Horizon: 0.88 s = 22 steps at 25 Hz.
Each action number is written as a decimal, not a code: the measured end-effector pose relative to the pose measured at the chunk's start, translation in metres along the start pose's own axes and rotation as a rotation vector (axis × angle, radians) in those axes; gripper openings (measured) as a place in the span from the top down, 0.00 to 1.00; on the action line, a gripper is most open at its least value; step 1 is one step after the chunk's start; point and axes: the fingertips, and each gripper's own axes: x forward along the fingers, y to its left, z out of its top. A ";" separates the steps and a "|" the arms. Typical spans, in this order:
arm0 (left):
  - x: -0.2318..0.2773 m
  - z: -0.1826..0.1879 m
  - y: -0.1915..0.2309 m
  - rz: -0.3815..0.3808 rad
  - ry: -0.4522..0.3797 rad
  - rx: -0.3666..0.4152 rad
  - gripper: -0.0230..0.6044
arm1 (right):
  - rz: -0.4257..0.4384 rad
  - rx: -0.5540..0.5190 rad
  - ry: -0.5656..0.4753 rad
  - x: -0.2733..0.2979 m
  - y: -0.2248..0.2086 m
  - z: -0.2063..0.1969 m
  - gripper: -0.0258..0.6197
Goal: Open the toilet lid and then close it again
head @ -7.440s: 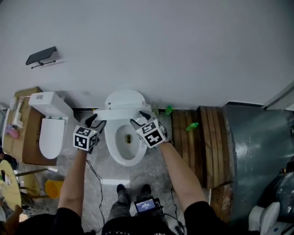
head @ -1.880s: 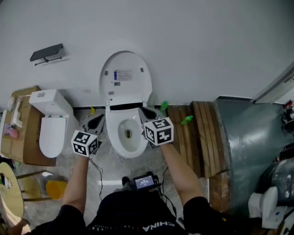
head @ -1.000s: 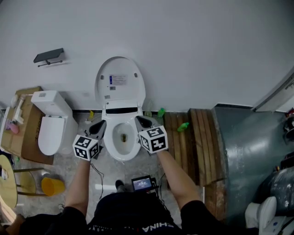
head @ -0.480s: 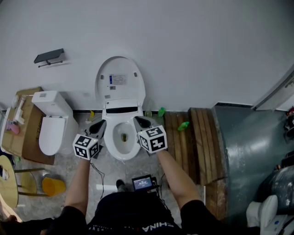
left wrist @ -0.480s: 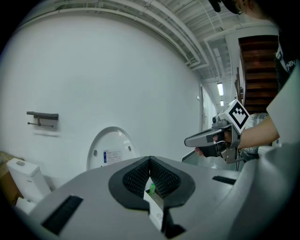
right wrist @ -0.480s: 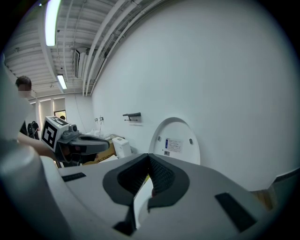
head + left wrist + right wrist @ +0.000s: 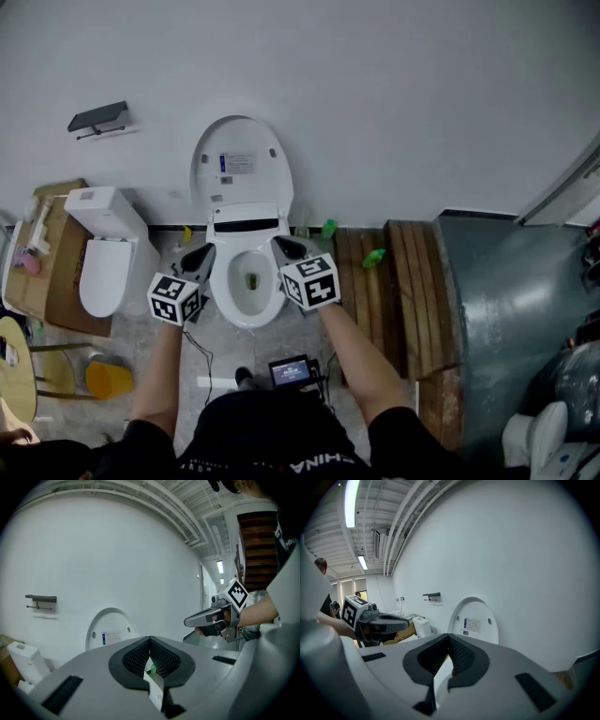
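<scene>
**Lid up, both grippers shut and off it**

The toilet lid [image 7: 241, 164] stands upright against the white wall [image 7: 394, 103]. Below it the open bowl [image 7: 246, 286] sits on the floor at the wall's foot. Just beside the bowl's left rim is the left gripper [image 7: 200, 259], and just beside its right rim the right gripper [image 7: 284, 247]. Both have their jaws pressed together with nothing between them.

From above I can't tell whether either tip touches the rim. The left cube [image 7: 174, 298] and right cube [image 7: 310, 281] cover much of each gripper. In both gripper views the grey gripper body blocks the bowl, and only the lid's upper part rises over it. The print on the lid's label is too small to read, and a small dark spot in the bowl can't be made out.

Several seconds back the lid was only partly raised, with both grippers at its sides. Now it's fully up and they're clear of it. Over the last second, barely anything has changed.
</scene>
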 end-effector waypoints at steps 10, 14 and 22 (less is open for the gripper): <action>0.026 0.006 -0.003 0.098 0.006 -0.005 0.95 | 0.049 -0.018 0.010 0.004 -0.039 0.000 0.94; 0.035 0.003 0.011 0.113 0.020 -0.009 0.95 | 0.053 -0.019 0.021 0.017 -0.048 0.003 0.94; 0.065 0.007 0.063 0.087 0.015 -0.013 0.95 | 0.026 -0.014 0.018 0.067 -0.061 0.021 0.94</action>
